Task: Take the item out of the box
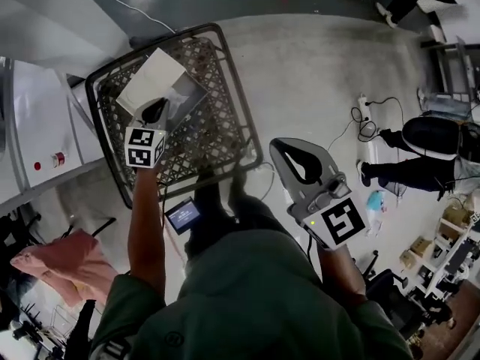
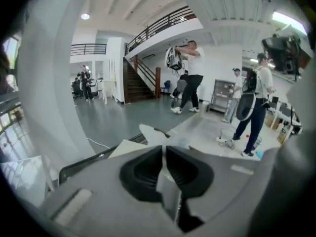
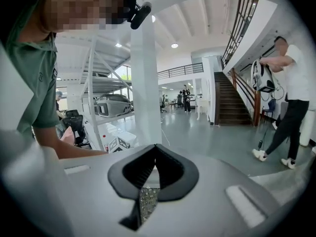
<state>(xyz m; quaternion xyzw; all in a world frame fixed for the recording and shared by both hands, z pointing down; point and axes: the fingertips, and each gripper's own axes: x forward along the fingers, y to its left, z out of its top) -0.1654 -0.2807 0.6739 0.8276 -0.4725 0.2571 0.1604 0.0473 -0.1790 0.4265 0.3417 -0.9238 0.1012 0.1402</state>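
A black wire basket [image 1: 229, 88] stands on the floor below me. In it lies a flat white package [image 1: 154, 77]. My left gripper [image 1: 157, 105] reaches down into the basket, and its jaws are shut on the package's near edge. In the left gripper view, a thin pale sheet is pinched between the black pads [image 2: 185, 174], and the white package [image 2: 153, 135] sticks out beyond the left gripper [image 2: 164, 149]. My right gripper [image 1: 289, 152] hangs in the air to the right of the basket. In the right gripper view, the right gripper [image 3: 156, 148] has its jaws together, nothing in them.
A white shelf unit [image 1: 41, 126] stands left of the basket. A pink cloth [image 1: 60, 265] lies at lower left, and a small screen [image 1: 182, 216] sits by my feet. A person [image 1: 427, 141] and cables [image 1: 367, 122] are on the floor to the right.
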